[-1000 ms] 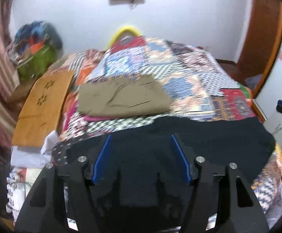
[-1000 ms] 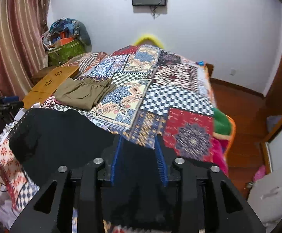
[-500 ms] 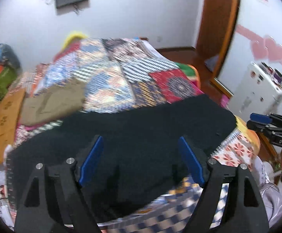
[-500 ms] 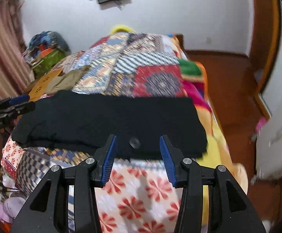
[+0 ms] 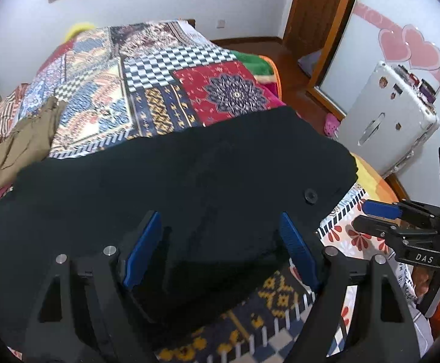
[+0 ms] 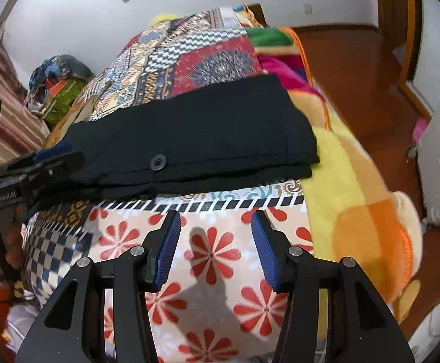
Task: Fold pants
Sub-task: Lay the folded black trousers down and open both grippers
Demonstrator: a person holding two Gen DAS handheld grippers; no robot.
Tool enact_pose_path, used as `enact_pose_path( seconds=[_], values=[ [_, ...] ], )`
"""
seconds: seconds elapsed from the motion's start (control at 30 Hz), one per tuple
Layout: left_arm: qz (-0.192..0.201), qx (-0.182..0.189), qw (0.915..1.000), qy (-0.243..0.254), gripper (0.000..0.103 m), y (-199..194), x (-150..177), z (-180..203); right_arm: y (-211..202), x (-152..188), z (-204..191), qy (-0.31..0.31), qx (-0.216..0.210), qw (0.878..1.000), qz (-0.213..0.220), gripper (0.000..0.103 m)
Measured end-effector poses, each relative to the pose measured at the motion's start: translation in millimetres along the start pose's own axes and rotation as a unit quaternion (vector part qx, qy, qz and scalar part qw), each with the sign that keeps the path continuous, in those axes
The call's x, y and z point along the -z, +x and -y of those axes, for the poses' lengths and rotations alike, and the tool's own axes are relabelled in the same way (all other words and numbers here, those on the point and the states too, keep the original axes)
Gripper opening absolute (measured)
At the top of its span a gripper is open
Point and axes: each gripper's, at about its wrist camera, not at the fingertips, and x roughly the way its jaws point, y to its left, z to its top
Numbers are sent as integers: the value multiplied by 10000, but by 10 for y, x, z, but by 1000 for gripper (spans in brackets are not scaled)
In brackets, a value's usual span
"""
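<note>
The black folded pants lie across the near end of the patchwork quilt-covered bed, an olive garment farther left. The left gripper hangs wide apart over them, empty. The right gripper, jaws opening with nothing between, hovers above the red-flowered sheet just short of the pants.

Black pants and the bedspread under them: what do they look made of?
Black pants: matte woven cloth, probably a cotton or synthetic blend; crisp folded edges, stitched seams, one plastic-looking button. Bedspread: thin printed fabric, likely cotton; flat patchwork-style patterns, no pile.
</note>
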Motion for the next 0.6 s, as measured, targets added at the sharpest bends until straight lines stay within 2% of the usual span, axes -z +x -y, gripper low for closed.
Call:
enact_pose_path(
  seconds=[0.07,0.2,0.33,0.6],
  values=[
    [-106,-24,9999,-7,80,90,-6,6,41,-19,44,90,-107,9999,8,49],
    [-296,2,9994,-151,80,221,-8,-40,85,-58,26,52,-227,9997,65,65],
    [-313,-4,9994,-178,80,271,24,-60,157,-111,34,39,-183,9997,123,67],
    [-319,-114,9994,-63,80,299,42,-13,202,-190,217,816,-610,9942,337,68]
  ],
)
